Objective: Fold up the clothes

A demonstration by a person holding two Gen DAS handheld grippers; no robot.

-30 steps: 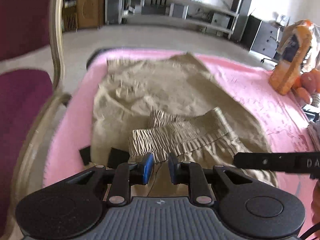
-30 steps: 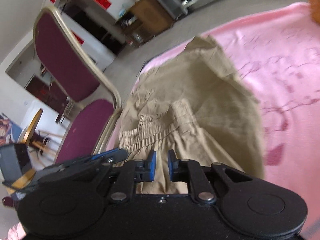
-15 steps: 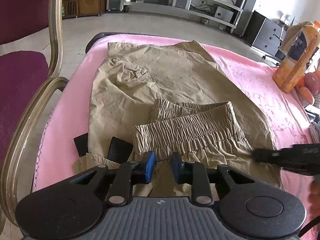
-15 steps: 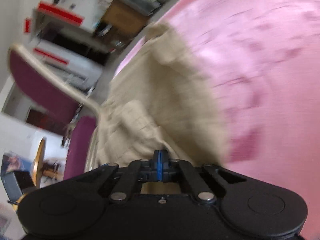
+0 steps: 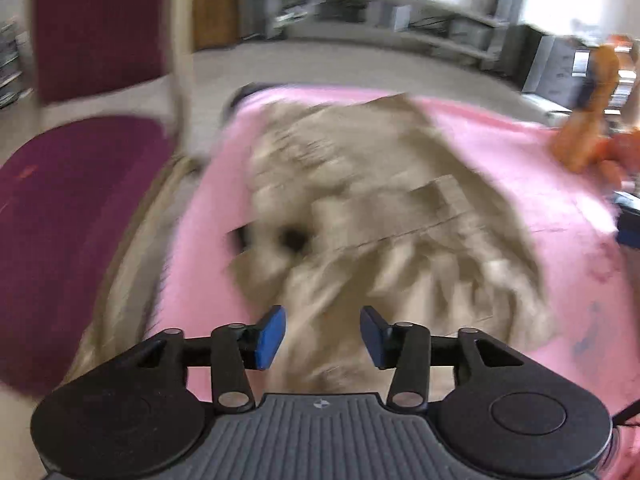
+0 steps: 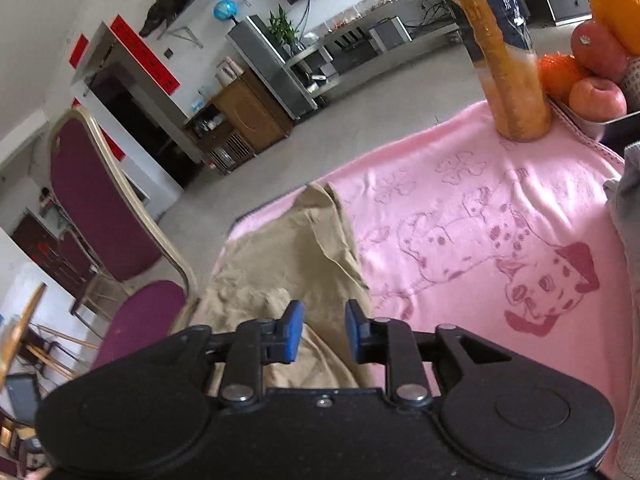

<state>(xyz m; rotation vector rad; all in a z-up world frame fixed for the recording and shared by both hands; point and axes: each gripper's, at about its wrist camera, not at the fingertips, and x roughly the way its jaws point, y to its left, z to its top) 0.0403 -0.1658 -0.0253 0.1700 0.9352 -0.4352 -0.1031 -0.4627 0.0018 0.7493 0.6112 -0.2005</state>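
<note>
Tan trousers (image 5: pixel 384 224) lie folded over on a pink blanket (image 5: pixel 532 160), the ribbed waistband turned back across the legs; the left wrist view is blurred by motion. My left gripper (image 5: pixel 323 330) hangs above the near edge of the cloth, its jaws opening, with nothing pressed between the blue pads. In the right wrist view the trousers (image 6: pixel 280 276) lie at the blanket's (image 6: pixel 480 216) left side. My right gripper (image 6: pixel 322 328) is above their near edge, its jaws opening, and its pads are off the cloth.
A maroon chair (image 6: pixel 100 200) with a gold frame stands close to the table's left edge, seen again as the chair (image 5: pixel 80 184). An orange juice bottle (image 6: pixel 504 52) and a tray of fruit (image 6: pixel 592 60) stand at the far right. Grey cloth (image 6: pixel 630 208) lies at the right edge.
Both grippers let go of the trousers' near edge, opened and drew back and up. The right gripper was shut half a second ago and now stands apart. The trousers stay folded over.
</note>
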